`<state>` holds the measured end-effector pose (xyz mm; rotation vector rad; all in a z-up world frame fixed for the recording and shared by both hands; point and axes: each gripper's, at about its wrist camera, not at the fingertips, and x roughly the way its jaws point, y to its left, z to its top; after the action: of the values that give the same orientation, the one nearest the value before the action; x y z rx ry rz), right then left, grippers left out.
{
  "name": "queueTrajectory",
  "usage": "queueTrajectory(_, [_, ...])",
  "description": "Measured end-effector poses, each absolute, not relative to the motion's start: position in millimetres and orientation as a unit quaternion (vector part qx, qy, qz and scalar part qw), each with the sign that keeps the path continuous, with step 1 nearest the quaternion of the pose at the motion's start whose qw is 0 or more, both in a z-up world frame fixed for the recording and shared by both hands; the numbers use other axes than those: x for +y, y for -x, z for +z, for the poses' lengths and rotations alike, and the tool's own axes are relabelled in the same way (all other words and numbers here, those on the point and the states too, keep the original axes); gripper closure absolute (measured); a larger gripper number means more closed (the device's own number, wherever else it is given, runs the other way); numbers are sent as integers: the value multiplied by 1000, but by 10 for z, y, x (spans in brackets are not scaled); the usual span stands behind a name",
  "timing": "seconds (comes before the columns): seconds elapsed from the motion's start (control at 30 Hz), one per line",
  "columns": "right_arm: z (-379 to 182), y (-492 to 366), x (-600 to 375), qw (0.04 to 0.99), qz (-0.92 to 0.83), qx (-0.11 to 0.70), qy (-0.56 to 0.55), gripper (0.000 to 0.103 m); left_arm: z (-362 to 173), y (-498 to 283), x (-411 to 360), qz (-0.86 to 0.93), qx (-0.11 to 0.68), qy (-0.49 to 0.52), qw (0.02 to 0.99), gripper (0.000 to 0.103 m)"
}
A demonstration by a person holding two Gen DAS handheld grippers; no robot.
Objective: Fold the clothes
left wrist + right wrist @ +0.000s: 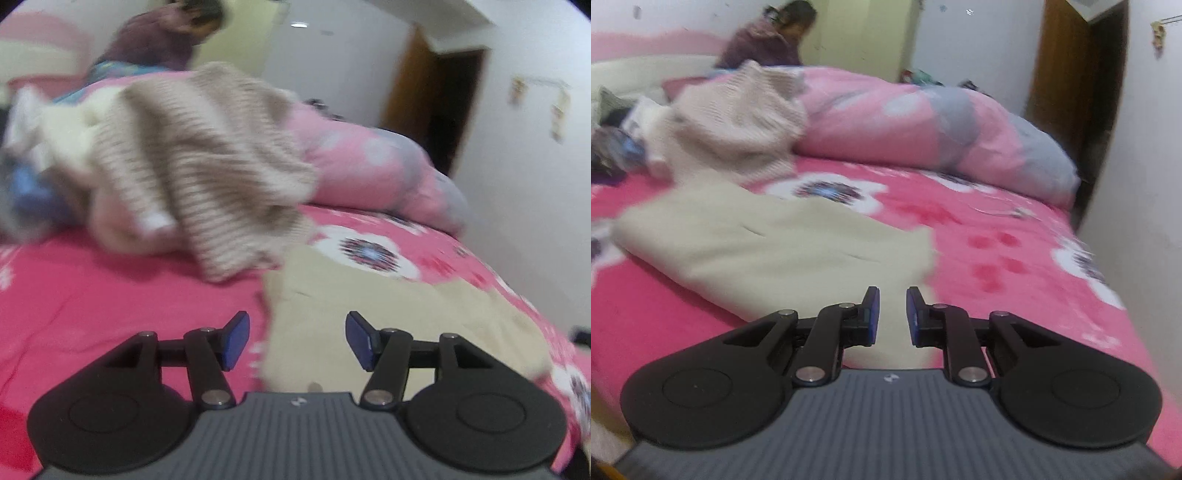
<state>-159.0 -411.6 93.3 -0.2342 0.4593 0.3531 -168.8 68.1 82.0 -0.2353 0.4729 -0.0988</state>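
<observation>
Blurring softens both views, so the weave and edges of the clothes are hard to make out. A heap of garments at the far left of the bed (960, 229) is only partly seen; dark and blue items (29, 192) there cannot be identified. A person (768, 40) in a dark purple top is seen at the far side of the bed, cut off below by the bedding. A doorway (1086, 110) with a brown frame is shown at the right, dark inside.

A rolled pink and grey quilt (923, 125) is laid across the back of the bed, and a striped beige knitted sweater (207, 155) is draped over the heap beside it, one end hanging down to the pink flowered sheet. Nothing is placed between the grippers and the near garment.

A pale cream folded garment (768, 243) is spread flat on the sheet at the near edge of the bed, smooth, with a straight folded edge on its left in the right wrist view.

The left hand-held gripper (297, 341) is held about half open over the cream garment's corner, with nothing gripped. The right hand-held gripper (892, 315) is parted only narrowly, its pads clear of the cloth seen beneath them.
</observation>
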Motion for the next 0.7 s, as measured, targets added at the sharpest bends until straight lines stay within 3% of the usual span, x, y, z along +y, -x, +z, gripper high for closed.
queueTrajectory(0.43, [962,815,-3464,942,126,243,195,88,949,571,-270,-81,264,-81,958,44])
queueTrajectory(0.57, [883,419,-3508,940,128,250,193,89,787,189,-344,-64,296,-94,948,44])
queueTrajectory(0.7, [644,-96,-3631,941,137,263,166,89,417,-11,-185,-31,347,-43,936,44])
